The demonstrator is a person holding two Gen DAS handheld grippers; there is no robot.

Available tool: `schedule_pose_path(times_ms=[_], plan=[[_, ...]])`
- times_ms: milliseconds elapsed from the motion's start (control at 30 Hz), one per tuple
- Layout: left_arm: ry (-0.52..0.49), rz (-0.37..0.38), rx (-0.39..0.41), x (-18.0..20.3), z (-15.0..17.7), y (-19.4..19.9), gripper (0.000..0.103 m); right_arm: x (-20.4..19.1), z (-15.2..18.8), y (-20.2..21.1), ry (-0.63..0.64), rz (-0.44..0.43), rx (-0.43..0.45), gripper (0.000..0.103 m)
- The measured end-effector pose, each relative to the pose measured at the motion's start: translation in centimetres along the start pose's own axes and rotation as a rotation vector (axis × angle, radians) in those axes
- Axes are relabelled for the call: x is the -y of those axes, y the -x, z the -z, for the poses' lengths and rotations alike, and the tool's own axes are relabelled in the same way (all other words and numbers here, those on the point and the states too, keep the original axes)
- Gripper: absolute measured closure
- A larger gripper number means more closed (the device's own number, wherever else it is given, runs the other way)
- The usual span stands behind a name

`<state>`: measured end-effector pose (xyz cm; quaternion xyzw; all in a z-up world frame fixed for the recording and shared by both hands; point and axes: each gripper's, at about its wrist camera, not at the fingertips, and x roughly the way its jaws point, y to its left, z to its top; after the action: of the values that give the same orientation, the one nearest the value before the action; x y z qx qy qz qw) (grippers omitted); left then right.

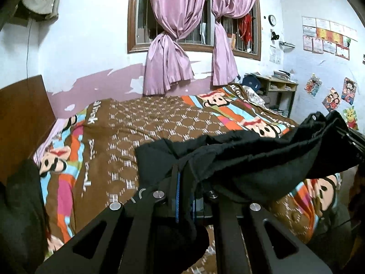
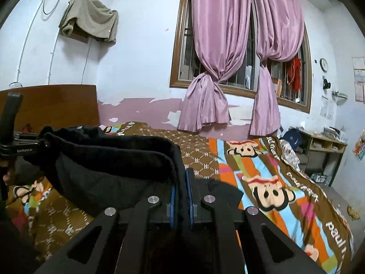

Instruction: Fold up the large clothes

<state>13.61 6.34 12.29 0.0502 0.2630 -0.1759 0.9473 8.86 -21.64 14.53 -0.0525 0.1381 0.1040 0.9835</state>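
Black garment [image 1: 246, 150] stretched in air between both tools above the cartoon-monkey bedspread [image 1: 146, 123], left gripper [image 1: 182, 173] clamped tight on one bunched edge, right gripper [image 2: 181, 178] clamped tight on the other edge, cloth sagging just ahead of the fingers.

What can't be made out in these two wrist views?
- Black garment: its type and lower part, cut off by the frame bottom in both views.
- Left gripper: fingertips buried in cloth, left view.
- Right gripper: pads covered by fabric, right view.
- Wall clock: too small to read.
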Motion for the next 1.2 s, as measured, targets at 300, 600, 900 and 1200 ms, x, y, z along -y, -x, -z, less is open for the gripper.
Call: schedule_pose_path(times_ms=[300, 600, 900, 1200], plan=[[-0.008, -0.019, -0.009, -1.8, -2.7, -5.8, 0.097, 2.2, -0.8, -6.8, 0.001, 0.039, -0.006, 0.095], [-0.080, -0.047, -0.030, -2.1, -3.6, -12.1, 0.097, 4.3, 0.4, -13.2, -0.008, 0.087, -0.057, 0.095], [-0.087, -0.070, -0.067, -4.0, -3.4, -19.6, 0.097, 5.2, 1.9, -21.2, 0.021, 0.117, -0.113, 0.095], [-0.097, -0.066, -0.086, -5.9, -1.9, -26.3, 0.096, 6.0, 4.4, -28.3, -0.011, 0.128, -0.193, 0.095]])
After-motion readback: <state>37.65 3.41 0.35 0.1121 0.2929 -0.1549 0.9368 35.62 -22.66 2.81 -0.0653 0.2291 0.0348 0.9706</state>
